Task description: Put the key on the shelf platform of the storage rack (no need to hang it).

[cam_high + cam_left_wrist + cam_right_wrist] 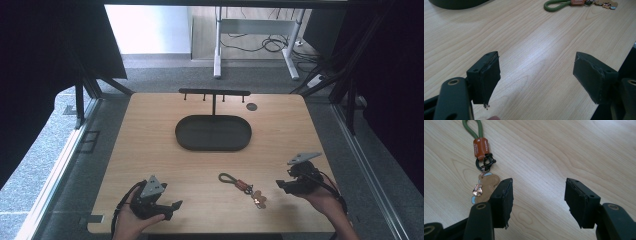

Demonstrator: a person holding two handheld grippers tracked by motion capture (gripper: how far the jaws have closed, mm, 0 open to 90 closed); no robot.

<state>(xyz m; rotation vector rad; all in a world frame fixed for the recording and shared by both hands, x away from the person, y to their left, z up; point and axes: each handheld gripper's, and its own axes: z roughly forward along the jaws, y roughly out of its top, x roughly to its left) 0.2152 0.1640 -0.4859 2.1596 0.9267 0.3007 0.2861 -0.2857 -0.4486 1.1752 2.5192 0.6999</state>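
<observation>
One wooden table [150, 150] carries a dark oval tray [213, 133] with a hook rack [214, 93] standing behind it. Both grippers hover near the front edge with jaws spread apart and empty: the left gripper [172, 206] and the right gripper [281, 185]. Between them lies a keychain [245, 189]: a green cord loop, an orange sleeve, black rings and a tan charm beside a small coppery trinket.

Overhead; two close tabletop [150, 150] views

The left gripper [170, 207] and right gripper [281, 185] are held low, jaws spread wide, nothing gripped.
</observation>
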